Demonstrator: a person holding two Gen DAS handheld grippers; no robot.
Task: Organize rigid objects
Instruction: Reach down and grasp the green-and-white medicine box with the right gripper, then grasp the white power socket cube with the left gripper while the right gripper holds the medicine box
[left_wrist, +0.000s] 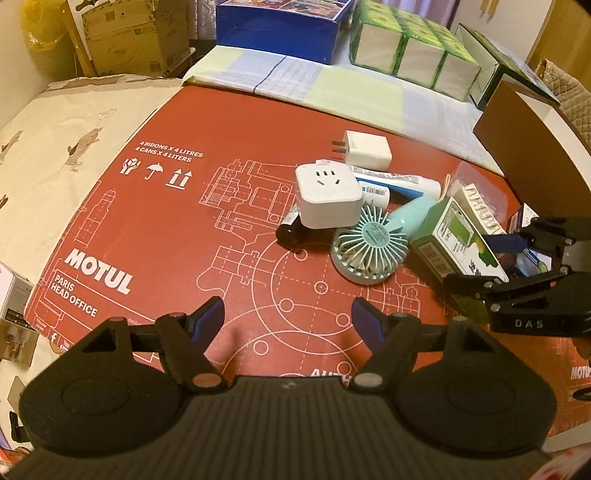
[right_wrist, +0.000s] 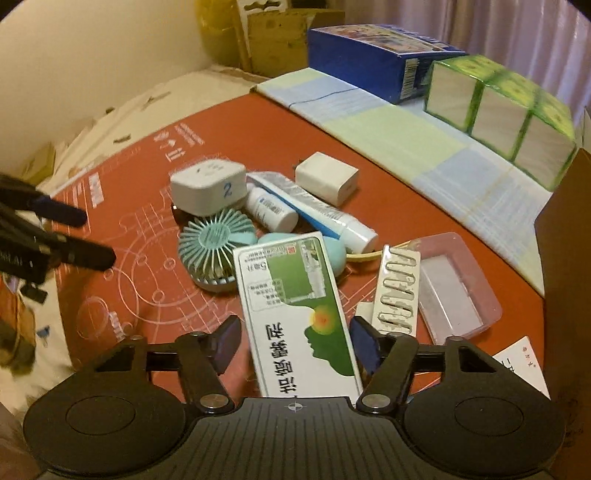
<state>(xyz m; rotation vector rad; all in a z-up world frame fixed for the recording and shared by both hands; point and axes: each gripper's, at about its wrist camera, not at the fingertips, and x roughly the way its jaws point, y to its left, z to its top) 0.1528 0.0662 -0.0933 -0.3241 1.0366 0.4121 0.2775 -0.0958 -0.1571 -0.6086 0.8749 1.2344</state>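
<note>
Medicine box (right_wrist: 299, 317) between my right gripper (right_wrist: 295, 343) pads, slight gap remaining, left gripper (left_wrist: 288, 317) spread over red cardboard (left_wrist: 166, 206), handheld fan (right_wrist: 214, 247) nearby

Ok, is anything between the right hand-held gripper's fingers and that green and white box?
Nothing visible. The green and white box already lies between the fingers of the right hand-held gripper, a small gap showing on each side. Its far end rests on the small fan, clear of the fingers.

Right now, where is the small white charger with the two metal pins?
In the left wrist view the white charger lies on the red cardboard at the far edge of the pile, just behind the white socket cube and the toothpaste tube.
</note>
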